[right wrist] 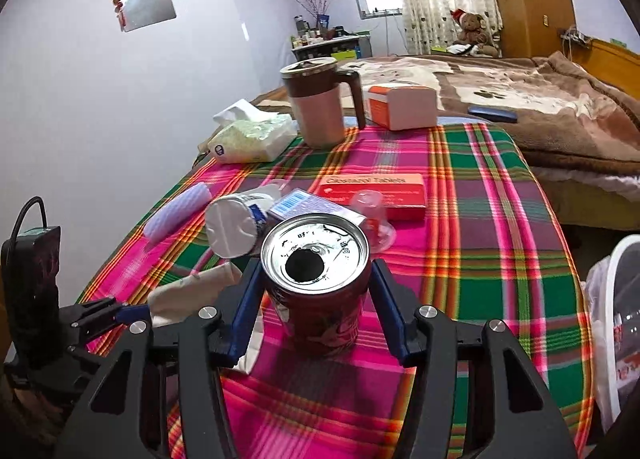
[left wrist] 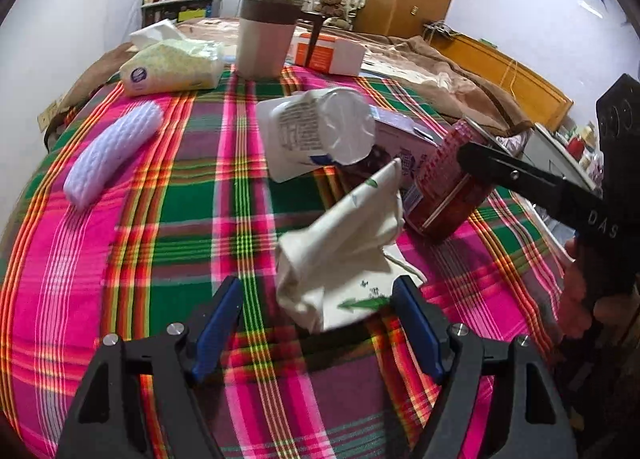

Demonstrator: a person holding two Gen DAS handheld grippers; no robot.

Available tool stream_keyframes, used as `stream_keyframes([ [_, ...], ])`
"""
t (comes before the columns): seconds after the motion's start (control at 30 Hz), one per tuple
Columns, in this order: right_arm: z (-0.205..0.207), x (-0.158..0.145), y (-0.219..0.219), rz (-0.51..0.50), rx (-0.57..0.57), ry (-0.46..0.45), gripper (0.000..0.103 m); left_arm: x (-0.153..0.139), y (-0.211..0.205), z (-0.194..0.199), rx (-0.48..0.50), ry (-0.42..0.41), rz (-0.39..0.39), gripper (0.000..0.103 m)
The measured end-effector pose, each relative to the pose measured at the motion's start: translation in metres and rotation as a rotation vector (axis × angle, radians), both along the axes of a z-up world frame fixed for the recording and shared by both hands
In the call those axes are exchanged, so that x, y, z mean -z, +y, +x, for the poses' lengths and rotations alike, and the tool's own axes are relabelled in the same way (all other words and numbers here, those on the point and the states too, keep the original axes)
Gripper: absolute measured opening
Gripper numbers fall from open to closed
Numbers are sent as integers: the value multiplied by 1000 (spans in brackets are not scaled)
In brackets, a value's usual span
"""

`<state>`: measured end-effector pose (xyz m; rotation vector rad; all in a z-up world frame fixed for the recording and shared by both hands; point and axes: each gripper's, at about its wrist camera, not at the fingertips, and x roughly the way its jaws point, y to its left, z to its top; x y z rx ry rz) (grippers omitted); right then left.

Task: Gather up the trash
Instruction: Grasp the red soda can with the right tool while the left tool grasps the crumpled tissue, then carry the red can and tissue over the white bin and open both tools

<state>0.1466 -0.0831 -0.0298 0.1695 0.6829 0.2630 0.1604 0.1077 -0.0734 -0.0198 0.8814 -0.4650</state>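
On the plaid tablecloth (right wrist: 480,259), the right gripper (right wrist: 316,299) clamped the red can (right wrist: 320,299), seemingly tilted. The left gripper (left wrist: 320,323), jaws apart, straddled a crumpled paper (left wrist: 344,243); a squashed cup (left wrist: 316,131) and purple box (left wrist: 400,139) crowded behind.

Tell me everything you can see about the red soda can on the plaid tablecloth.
The red soda can looks like aluminium, with white lettering on its side and a silver top whose opening is already punched. It sits between the blue pads of the right claw, which frame it closely; whether they press it is unclear. From the left wrist view it leans. A crumpled paper napkin lies beside it on the tablecloth.
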Motion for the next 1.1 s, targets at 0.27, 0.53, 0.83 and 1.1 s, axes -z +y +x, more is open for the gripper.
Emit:
stream_keyframes([
  [0.27, -7, 0, -25, 14, 41, 6, 55, -5, 2, 18, 4, -6, -74, 79],
  [0.53, -14, 2, -44, 19, 73, 11, 55, -6, -18, 0, 73, 17, -114, 60],
  [0.83, -13, 3, -50, 23, 84, 9, 55, -13, -25, 6, 97, 8, -88, 60],
  [1.1, -18, 3, -53, 25, 77, 9, 55, 1, -36, 10, 120, 54, -64, 60],
])
